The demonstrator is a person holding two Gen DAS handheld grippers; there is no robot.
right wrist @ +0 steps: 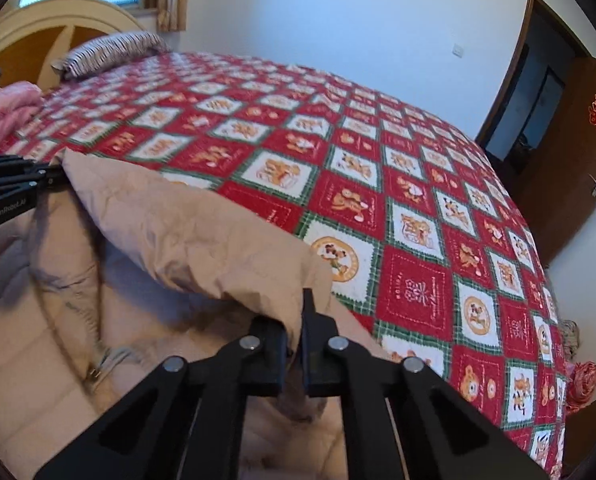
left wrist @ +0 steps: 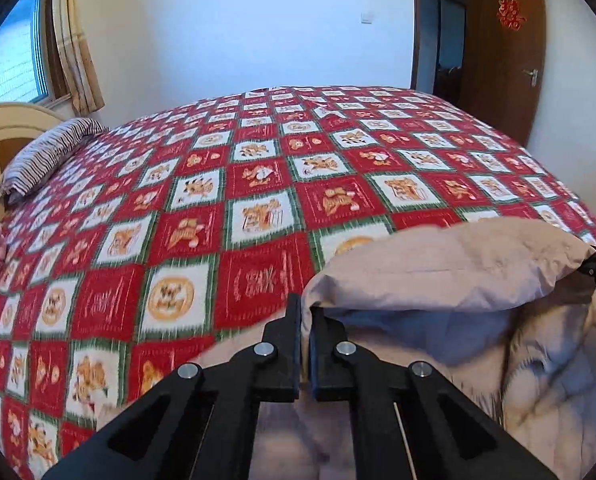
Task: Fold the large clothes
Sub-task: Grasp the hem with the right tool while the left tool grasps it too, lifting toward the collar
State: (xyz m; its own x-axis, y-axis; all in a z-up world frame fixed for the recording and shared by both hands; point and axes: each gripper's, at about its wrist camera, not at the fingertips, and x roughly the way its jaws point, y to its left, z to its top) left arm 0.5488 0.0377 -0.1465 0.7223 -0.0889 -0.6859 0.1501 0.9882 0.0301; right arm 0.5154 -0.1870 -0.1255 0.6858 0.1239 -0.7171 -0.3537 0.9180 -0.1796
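Left hand-held gripper point(left wrist: 305, 320): clamped on beige padded jacket point(left wrist: 437, 264) hem corner.
Right hand-held gripper point(right wrist: 298, 320): clamped on the other corner.
Bed point(right wrist: 417, 216): under jacket.

Both wrist views look steeply down, close over the same jacket point(left wrist: 437, 264) and bedspread point(right wrist: 417, 208).

I'm working over a bed point(left wrist: 258, 184) spread with a red, white and green checked quilt point(right wrist: 409, 216) of cartoon squares. On it lie a striped pillow point(left wrist: 46, 152) against the cream headboard point(right wrist: 58, 20), a pink bundle point(right wrist: 10, 108) near that pillow, and the tan padded coat point(right wrist: 58, 360) at the near edge.
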